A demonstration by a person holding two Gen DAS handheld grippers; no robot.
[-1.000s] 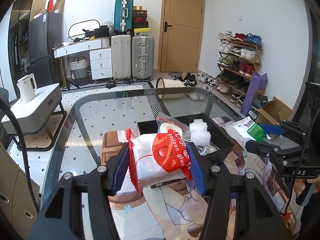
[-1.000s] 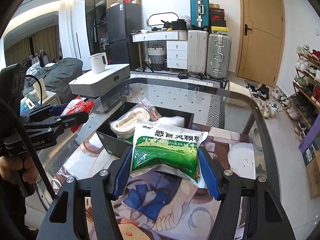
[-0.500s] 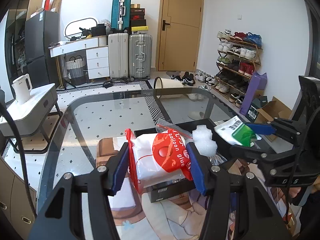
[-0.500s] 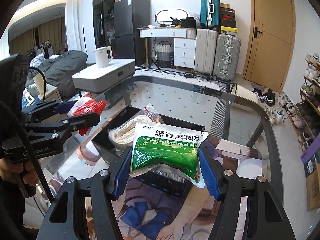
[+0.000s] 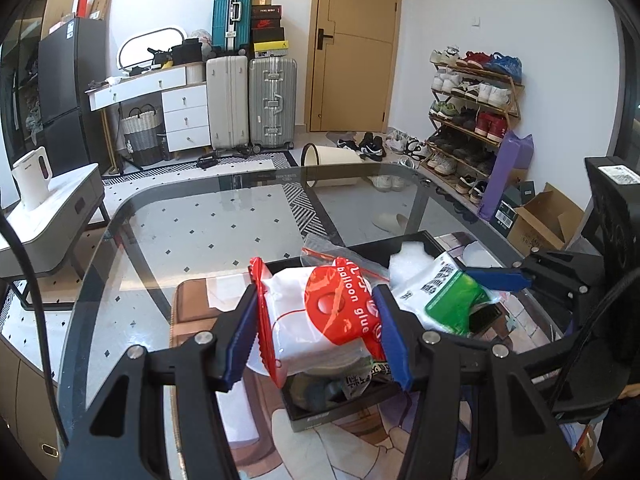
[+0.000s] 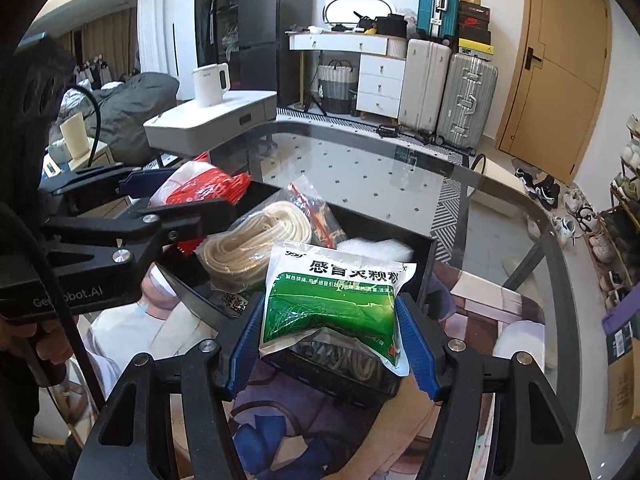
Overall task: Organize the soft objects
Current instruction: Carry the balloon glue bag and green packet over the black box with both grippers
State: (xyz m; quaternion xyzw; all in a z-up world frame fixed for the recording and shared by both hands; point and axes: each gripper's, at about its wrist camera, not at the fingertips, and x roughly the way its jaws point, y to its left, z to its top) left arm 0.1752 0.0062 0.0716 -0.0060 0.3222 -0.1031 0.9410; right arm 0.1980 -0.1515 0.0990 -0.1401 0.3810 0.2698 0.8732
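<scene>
My left gripper [image 5: 316,336] is shut on a white and red balloon-glue bag [image 5: 320,316], held over the near left corner of a black box [image 5: 316,416]. In the right wrist view that bag [image 6: 200,186] hangs at the box's left edge. My right gripper [image 6: 332,344] is shut on a green and white medicine pouch [image 6: 336,304], held above the box's [image 6: 424,256] near side. The same pouch [image 5: 448,296] shows at the right in the left wrist view. Inside the box lie a bagged coil of white rope [image 6: 252,244] and a white foam piece [image 6: 376,246].
The box stands on a printed mat [image 6: 280,432] on a glass table [image 5: 224,216]. A white side table with a kettle [image 5: 32,178] is to the left. Suitcases [image 5: 252,100], a door and a shoe rack [image 5: 472,120] line the far walls. A cardboard box [image 5: 540,220] sits right.
Both grippers have moved forward and down over the black box, each still holding its bag. The green pouch has come close beside the red and white bag.
</scene>
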